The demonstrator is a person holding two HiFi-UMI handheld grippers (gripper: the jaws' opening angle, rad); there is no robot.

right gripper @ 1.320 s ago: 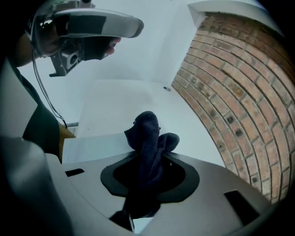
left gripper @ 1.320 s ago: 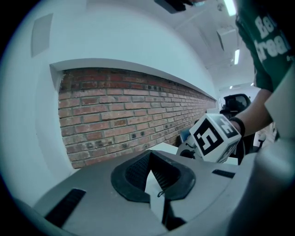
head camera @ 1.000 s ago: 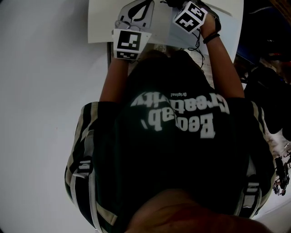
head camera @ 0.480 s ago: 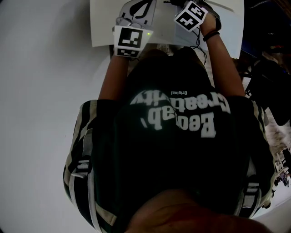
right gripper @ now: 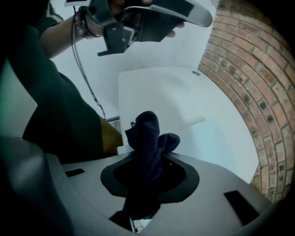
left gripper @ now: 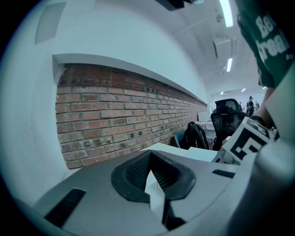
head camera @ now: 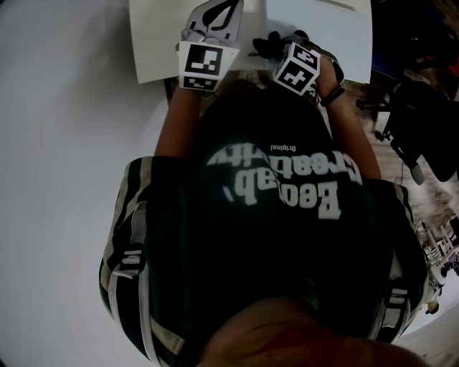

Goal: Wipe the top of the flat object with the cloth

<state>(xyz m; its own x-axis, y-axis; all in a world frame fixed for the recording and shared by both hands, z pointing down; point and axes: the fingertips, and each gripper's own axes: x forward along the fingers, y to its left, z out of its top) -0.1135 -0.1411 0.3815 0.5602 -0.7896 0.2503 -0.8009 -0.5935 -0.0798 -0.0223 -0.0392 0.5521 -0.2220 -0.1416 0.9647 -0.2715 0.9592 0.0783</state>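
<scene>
Reading head view first: left gripper [head camera: 221, 14] sits over the white flat object [head camera: 154, 39] and right gripper [head camera: 281, 51] is just beside it with the dark cloth [head camera: 267, 44] at its tip. Likely one steadies, one wipes.

Left gripper view: jaws pressed together on a thin white edge, apparently the flat object's, pinned so it won't slide.

Right gripper view: jaws pinch the cloth [right gripper: 147, 131], with the bunched wad sticking out ahead as the wiping face. Flat object [right gripper: 156, 92] lies beyond, and I see no contact with the cloth.

Count — two grippers, one cloth, one flat object.
</scene>
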